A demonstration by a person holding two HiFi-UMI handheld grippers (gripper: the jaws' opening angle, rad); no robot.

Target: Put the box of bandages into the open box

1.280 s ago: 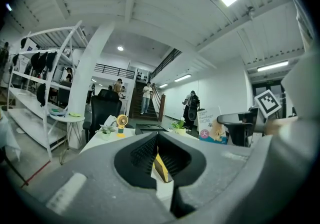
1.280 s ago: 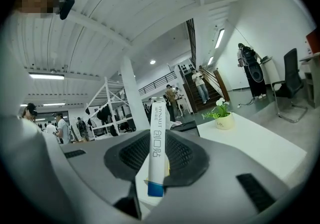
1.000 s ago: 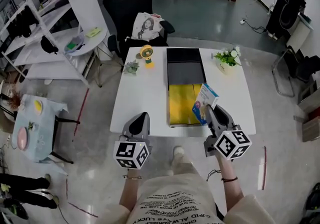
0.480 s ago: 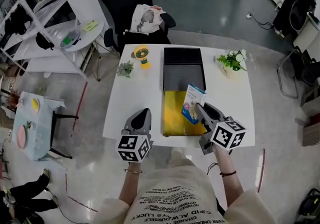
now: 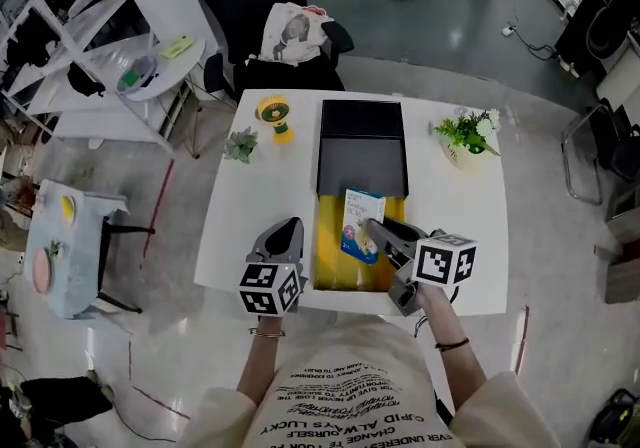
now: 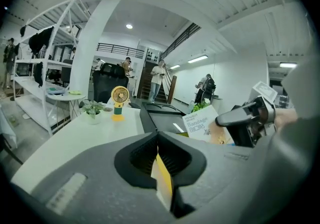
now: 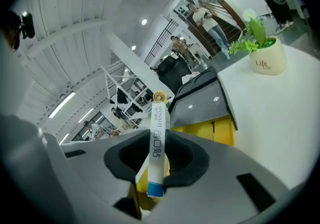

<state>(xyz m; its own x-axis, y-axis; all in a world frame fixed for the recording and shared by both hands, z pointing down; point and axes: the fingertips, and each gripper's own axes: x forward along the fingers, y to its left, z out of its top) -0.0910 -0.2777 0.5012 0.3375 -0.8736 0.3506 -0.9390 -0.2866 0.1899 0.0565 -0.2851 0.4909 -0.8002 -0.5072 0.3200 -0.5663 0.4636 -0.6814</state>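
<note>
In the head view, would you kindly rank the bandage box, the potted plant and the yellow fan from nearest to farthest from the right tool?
1. Bandage box, clamped in the right tool.
2. Potted plant, at the back right.
3. Yellow fan, at the back left.

On the tabletop [image 5: 262,206], the open box [image 5: 330,258] sits at the near edge, its lid [image 5: 362,146] flat behind it. The bandage box [image 5: 362,224] is over its inside. The fan [image 5: 270,114] and small plant [image 5: 240,144] stand back left, and the potted plant [image 5: 466,136] back right.
</note>
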